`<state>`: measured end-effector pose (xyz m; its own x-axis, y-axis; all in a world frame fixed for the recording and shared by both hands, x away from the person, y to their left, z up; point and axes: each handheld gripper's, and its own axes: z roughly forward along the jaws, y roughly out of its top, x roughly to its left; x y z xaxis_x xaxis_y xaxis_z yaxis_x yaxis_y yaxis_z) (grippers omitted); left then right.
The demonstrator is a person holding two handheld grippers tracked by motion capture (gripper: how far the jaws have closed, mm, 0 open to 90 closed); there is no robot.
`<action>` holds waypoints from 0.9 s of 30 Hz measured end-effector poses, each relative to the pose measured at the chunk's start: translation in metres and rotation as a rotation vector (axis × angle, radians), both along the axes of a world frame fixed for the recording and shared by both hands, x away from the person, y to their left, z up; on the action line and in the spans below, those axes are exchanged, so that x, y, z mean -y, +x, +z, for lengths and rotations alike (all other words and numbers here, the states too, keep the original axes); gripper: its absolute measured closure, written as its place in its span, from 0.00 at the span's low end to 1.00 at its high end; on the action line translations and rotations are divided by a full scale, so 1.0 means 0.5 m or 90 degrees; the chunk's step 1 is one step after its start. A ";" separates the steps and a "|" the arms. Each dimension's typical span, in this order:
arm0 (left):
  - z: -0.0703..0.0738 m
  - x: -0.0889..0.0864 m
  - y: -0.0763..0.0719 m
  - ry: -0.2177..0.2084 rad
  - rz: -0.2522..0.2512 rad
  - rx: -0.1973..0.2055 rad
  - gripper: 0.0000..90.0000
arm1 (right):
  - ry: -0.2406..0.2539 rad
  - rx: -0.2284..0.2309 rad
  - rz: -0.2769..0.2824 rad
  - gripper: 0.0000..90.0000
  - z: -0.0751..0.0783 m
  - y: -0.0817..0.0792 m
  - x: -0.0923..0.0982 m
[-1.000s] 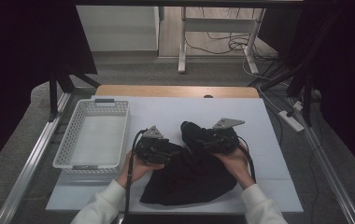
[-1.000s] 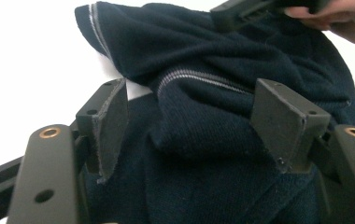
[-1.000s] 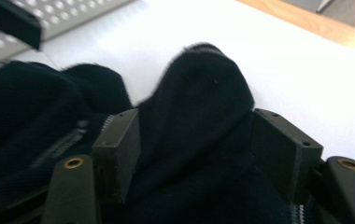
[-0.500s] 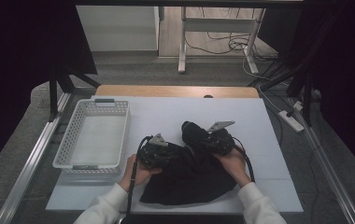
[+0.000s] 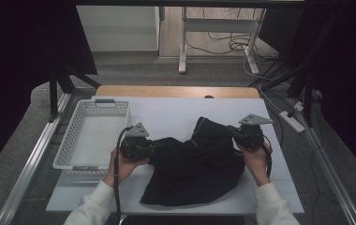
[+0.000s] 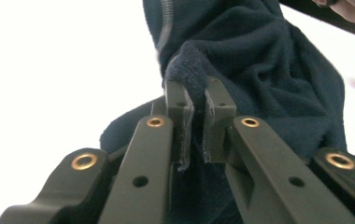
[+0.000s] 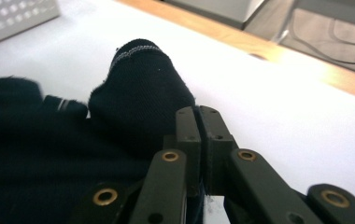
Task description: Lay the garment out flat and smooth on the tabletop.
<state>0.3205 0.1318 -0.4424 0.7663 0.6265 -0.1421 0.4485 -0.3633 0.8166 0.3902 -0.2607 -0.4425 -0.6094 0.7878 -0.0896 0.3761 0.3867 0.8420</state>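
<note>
A dark navy fleece garment (image 5: pixel 199 166) lies on the white table (image 5: pixel 166 112), stretched between my two grippers. My left gripper (image 5: pixel 153 146) holds its left edge; its jaws have just closed, and in the left gripper view they (image 6: pixel 196 93) pinch a fold of the fleece (image 6: pixel 259 70). My right gripper (image 5: pixel 235 133) grips the right upper edge. In the right gripper view its jaws (image 7: pixel 198 114) are pressed together, with the garment (image 7: pixel 138 98) bunched just left of them and a striped cuff on top.
A white perforated basket (image 5: pixel 68 145) stands at the table's left, its corner also in the right gripper view (image 7: pixel 7 18). A wooden strip (image 5: pixel 176 91) runs along the far edge. Cables and table legs lie on the floor beyond.
Both grippers went from open over the garment's middle to shut on it. The hands have since drawn apart sideways, spreading the cloth wider between them.
</note>
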 end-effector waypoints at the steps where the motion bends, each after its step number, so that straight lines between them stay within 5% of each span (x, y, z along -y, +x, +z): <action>1: 0.003 -0.005 0.000 -0.003 0.002 0.001 0.91 | 0.003 0.007 -0.010 0.97 0.004 -0.002 0.010; 10: 0.006 -0.021 0.002 -0.008 0.010 0.000 0.91 | 0.019 0.011 -0.041 0.97 0.009 -0.014 0.066; 18: 0.030 -0.053 0.000 -0.030 0.039 0.017 0.91 | 0.037 0.035 0.012 0.97 0.032 -0.033 0.022; 22: 0.024 -0.060 0.001 -0.029 0.045 0.010 0.91 | 0.036 0.010 0.041 0.96 0.015 -0.027 -0.007; 24: 0.017 -0.057 0.002 -0.025 0.046 0.005 0.83 | 0.033 -0.015 0.046 0.91 0.000 -0.019 -0.015; 25: 0.015 -0.055 0.004 -0.025 0.048 0.003 0.83 | 0.031 -0.029 0.045 0.83 -0.011 -0.013 -0.019; 27: 0.013 -0.051 0.005 -0.030 0.058 0.002 0.68 | 0.029 -0.051 0.043 0.64 -0.022 -0.007 -0.023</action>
